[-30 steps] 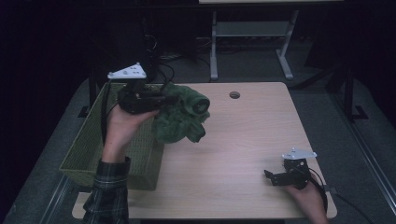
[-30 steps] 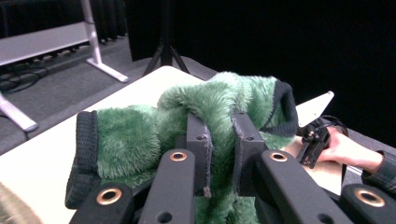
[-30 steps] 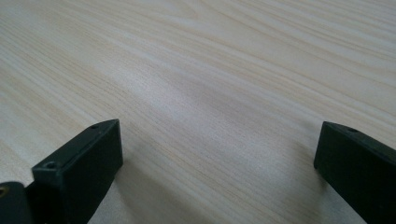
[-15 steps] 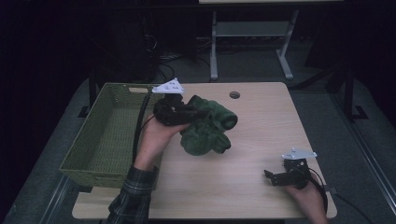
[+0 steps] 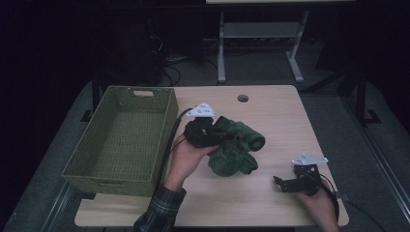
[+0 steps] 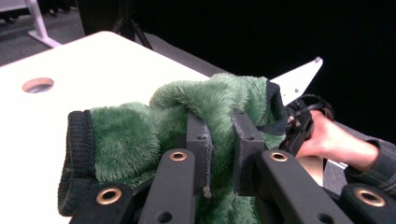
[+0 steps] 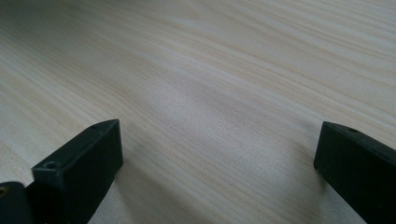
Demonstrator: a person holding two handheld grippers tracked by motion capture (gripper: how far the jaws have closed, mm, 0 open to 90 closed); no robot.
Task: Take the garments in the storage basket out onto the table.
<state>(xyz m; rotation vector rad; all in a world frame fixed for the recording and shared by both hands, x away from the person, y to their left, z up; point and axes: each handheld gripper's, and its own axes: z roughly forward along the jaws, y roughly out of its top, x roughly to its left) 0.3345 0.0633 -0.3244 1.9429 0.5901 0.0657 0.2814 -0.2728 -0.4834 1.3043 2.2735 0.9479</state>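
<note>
Fig.: high view, w/ both gripper views. Left gripper [image 5: 212, 136], held over mid tabletop [image 5: 270, 111], has its jaws clamped on a fold of the green fleece garment [image 5: 235, 147]; in the left gripper view the pile bulges up betw. and over the two jaws, so the pads themselves are covered. Garment is bunched just right of the wicker basket [image 5: 121, 140], apart from it; whether its lower edge rests on the wood or hangs just clear can't be told. One dark ribbed cuff [image 6: 74, 158] shows at left, partly cut off by the frame's lower edge. Garment type (sleeve, hood?) not readable in the dim light. Right gripper [image 5: 290, 183] sits near the front right corner, jaws wide apart w/ bare wood betw. them. Left forearm in a plaid sleeve [image 5: 162, 212], cropped at the bottom.
</note>
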